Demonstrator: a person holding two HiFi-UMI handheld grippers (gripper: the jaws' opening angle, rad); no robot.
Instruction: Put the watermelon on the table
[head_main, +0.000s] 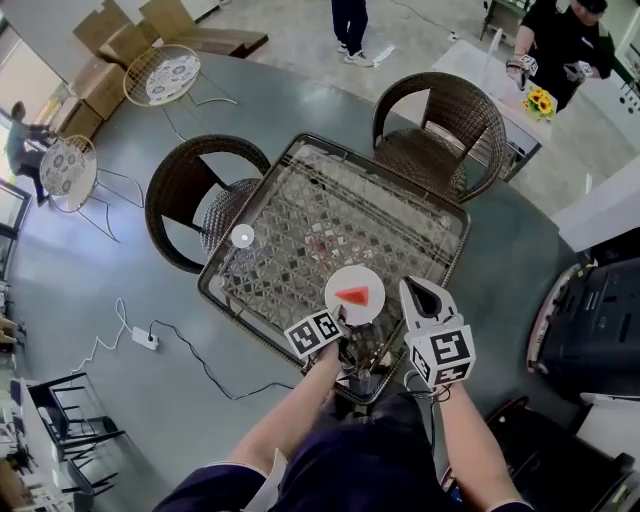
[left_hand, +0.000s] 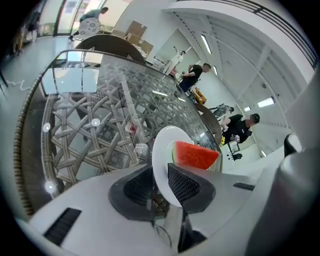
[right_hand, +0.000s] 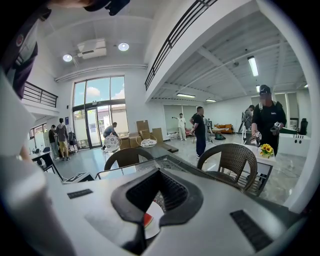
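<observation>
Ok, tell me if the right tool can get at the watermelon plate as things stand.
Probably yes. The right tool hangs just beside the plate on the glass table, jaws apart and empty, with no object in between. The left tool straddles the plate's near rim, so the right side looks free.
</observation>
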